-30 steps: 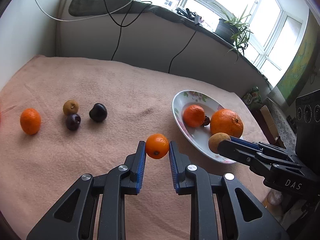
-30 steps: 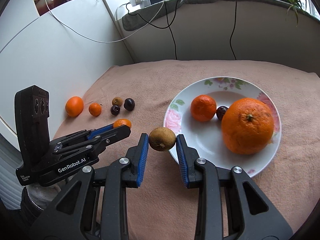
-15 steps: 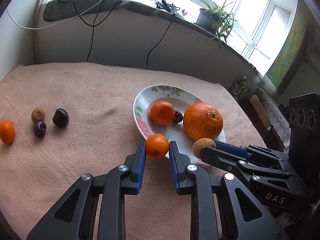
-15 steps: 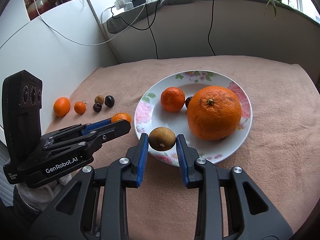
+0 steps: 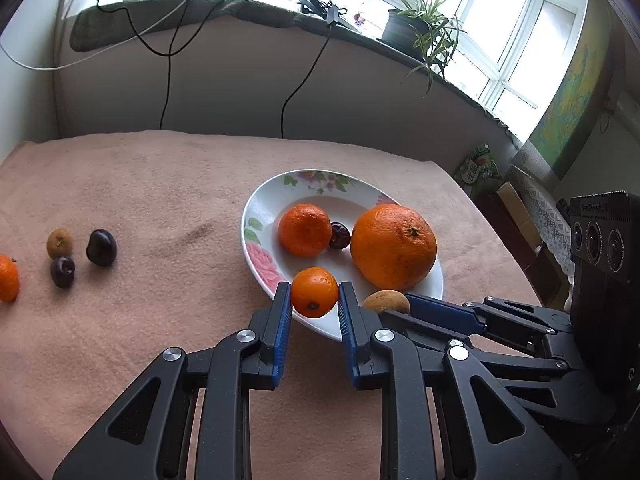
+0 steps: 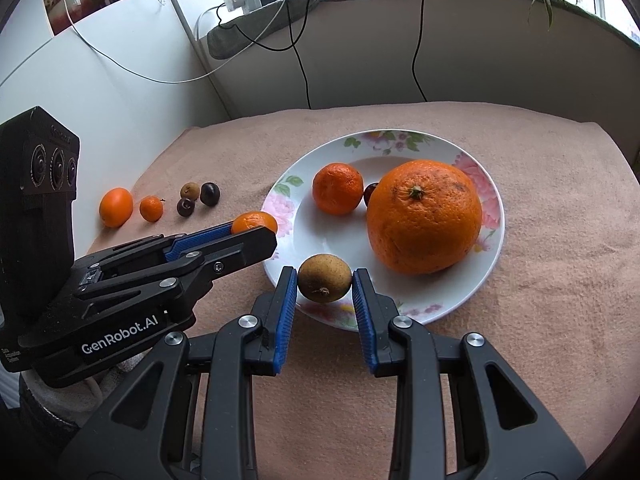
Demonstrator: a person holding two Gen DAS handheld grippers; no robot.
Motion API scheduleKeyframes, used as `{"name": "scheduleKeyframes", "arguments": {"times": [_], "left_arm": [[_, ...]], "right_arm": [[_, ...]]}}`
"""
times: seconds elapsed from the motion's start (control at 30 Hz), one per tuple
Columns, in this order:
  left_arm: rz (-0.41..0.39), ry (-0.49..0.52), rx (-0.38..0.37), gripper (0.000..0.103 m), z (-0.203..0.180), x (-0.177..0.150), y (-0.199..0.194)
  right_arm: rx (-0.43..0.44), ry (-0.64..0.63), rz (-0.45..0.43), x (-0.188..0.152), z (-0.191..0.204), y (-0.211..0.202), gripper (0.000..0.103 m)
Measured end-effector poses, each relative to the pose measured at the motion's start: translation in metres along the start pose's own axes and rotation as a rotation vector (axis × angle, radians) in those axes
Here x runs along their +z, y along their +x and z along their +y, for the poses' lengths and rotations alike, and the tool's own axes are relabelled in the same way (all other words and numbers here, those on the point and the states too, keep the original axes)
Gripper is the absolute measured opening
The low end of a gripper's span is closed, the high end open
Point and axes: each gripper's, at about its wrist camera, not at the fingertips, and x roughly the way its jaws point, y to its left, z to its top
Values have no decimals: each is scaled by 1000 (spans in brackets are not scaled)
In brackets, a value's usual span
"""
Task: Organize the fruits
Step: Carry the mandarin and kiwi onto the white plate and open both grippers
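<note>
My left gripper point(image 5: 314, 294) is shut on a small orange point(image 5: 314, 291) and holds it over the near rim of the floral white plate point(image 5: 264, 208). My right gripper point(image 6: 325, 285) is shut on a brown kiwi-like fruit point(image 6: 325, 283) over the plate's near rim point(image 6: 492, 248). On the plate lie a big orange point(image 6: 424, 216), a mandarin point(image 6: 338, 188) and a dark plum point(image 6: 370, 192) between them. The right gripper shows in the left wrist view point(image 5: 394, 304), close beside my left one. The left gripper shows in the right wrist view point(image 6: 256, 232).
On the pink cloth point(image 5: 140, 184) left of the plate lie two dark plums point(image 5: 102, 247), a small brown fruit point(image 5: 59, 243) and a small orange point(image 5: 7, 278); the right wrist view shows a further orange point(image 6: 116, 207). A wall, windowsill, cables and a potted plant point(image 5: 404, 32) stand behind.
Both grippers have moved toward the plate with their fruits. The small orange and the brown fruit now hang over the plate's near rim, side by side.
</note>
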Motion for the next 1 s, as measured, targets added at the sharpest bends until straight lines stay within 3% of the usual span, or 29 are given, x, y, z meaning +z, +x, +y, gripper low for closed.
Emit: {"name": "scheduleKeyframes", "arguments": {"times": [0.4, 0.47, 0.5, 0.53, 0.67, 0.73, 0.8, 0.87, 0.93, 1.0], "left_arm": [[-8, 3, 15, 26, -2, 3, 0], [-12, -2, 20, 26, 0, 4, -2], [-16, -4, 22, 26, 1, 5, -3], [-19, -6, 22, 28, 1, 5, -3], [-36, -16, 24, 47, 4, 8, -8], [-41, -19, 28, 60, 4, 8, -10], [-44, -17, 44, 70, 3, 8, -11], [-50, -9, 70, 71, 1, 9, -12], [-51, -3, 99, 75, 2, 10, -12], [-55, -2, 110, 76, 5, 10, -14]], "right_arm": [[-30, -20, -17, 1, 2, -5, 31], [-42, -11, -22, 1, -2, -6, 40], [-45, -6, -26, 1, -4, -7, 49], [-42, -1, -30, 1, -5, -8, 57], [-34, 2, -40, 0, -8, -12, 63], [-32, -4, -45, -1, -6, -13, 73], [-28, -15, -50, -1, -3, -14, 76], [-30, -27, -59, -1, 0, -16, 78], [-32, -45, -69, 0, 4, -18, 87], [-36, -62, -78, 0, 9, -19, 88]]}}
